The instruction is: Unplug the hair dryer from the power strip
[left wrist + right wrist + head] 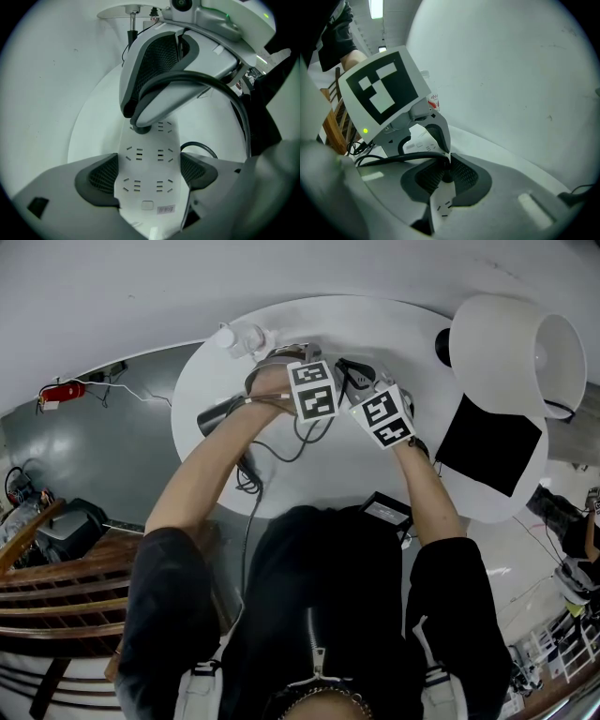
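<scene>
Close by, the left gripper [149,176] is clamping the white power strip [147,157] by both sides. Farther on, the right gripper [445,171] is pinching the black plug [140,127], which is sitting in the strip's far socket on the round table [309,324].

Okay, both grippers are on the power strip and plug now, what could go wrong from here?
The left gripper clamps the power strip only by its side edges; if that grip slips, the strip may lift with the plug.
The right gripper pinches the plug where the black cord exits; a tilted pull could strain the cord or jam the plug.
The hair dryer lies near the table edge; a cord tug might drag it off.
</scene>
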`<state>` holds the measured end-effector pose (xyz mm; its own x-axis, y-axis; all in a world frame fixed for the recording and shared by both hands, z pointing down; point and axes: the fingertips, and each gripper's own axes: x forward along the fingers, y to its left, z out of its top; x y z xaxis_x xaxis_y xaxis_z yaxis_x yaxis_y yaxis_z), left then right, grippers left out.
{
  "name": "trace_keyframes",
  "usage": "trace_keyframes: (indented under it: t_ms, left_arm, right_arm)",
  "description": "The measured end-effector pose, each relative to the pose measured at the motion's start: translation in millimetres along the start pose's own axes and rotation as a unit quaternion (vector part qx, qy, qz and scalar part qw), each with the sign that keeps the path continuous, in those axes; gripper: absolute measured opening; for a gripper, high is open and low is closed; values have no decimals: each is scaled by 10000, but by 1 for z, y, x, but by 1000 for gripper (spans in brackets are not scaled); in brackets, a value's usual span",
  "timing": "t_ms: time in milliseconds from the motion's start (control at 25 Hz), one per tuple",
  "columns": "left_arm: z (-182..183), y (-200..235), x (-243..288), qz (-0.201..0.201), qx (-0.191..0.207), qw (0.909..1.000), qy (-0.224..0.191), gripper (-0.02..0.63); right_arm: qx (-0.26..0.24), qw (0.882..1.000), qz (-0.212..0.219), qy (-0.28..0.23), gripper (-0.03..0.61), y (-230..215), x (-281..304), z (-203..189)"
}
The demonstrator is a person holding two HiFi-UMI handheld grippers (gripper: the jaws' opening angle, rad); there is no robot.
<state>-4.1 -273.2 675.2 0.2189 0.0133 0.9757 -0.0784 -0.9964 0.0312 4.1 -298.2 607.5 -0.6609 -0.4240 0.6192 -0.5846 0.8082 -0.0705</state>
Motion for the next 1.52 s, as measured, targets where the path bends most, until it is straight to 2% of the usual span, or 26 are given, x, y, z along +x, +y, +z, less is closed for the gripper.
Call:
trace_keyframes:
  t_ms: [560,840,1080,1240,1520]
  left_arm:
    - [1,-1,1,-23,97,9999,61,394]
    - [1,-4,0,-30,102,9999,-53,394]
    - [1,-2,0,-14,95,9999,-73,394]
    - [2,-3,0,10,98,9998,-177,394]
    - [2,-3,1,33,55,9998,-187,397]
  right_arm:
    - [-315,9995,-68,15,44,3,-1,1]
    - [201,9998,-87,-28,95,-1,-8,-17]
    - [35,9999,-135,-78,93,1,0,-13]
    - [-52,9998,-173,-113,67,2,3,-12]
    - [40,9994,-320,-116,58,1,2,-11]
